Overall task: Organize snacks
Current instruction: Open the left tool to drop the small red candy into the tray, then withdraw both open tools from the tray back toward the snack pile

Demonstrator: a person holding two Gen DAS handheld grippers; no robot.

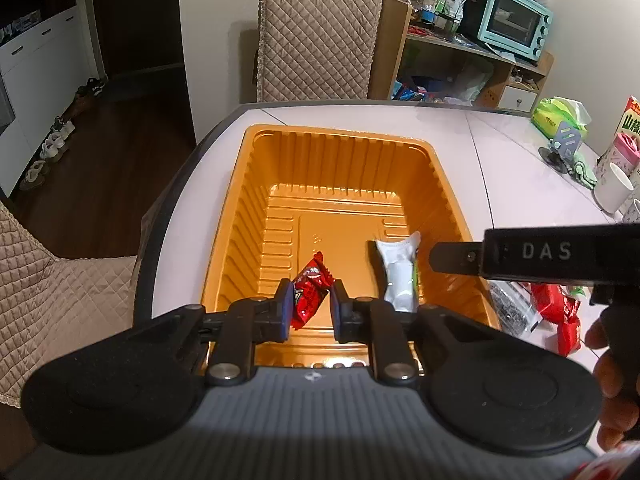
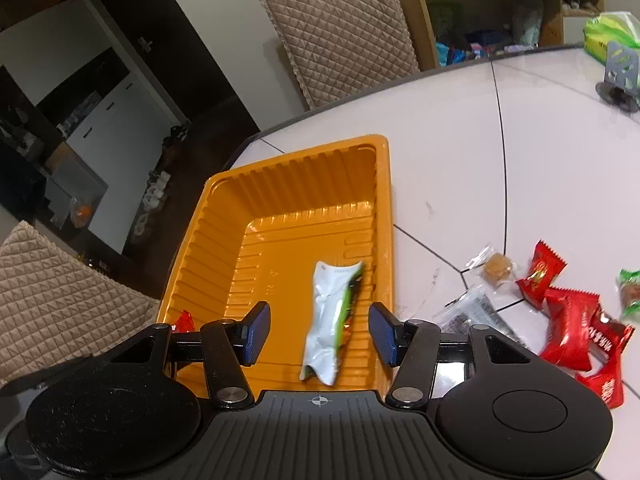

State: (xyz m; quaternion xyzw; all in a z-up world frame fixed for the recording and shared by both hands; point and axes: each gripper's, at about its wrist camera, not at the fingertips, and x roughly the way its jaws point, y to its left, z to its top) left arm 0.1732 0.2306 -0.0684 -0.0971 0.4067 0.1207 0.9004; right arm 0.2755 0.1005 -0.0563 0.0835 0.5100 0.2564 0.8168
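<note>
Overhead, left tool (image 1: pixel 310 307) part-open astride red candy (image 1: pixel 309 295) – right tool (image 2: pixel 319 333), "DAS"-marked, wide open, empty.

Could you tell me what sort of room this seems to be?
Probably a home dining area: a white table with quilt-covered chairs, a shelf holding a mint toaster oven, and shoes lined by the wall.

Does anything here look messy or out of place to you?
Mainly the unsorted snacks: several red wrapped candies and clear-wrapped sweets lie scattered on the white table, beside the orange plastic tray rather than in it. Only a white-and-green packet and one red candy are inside. Nothing looks spilled or damaged.
</note>
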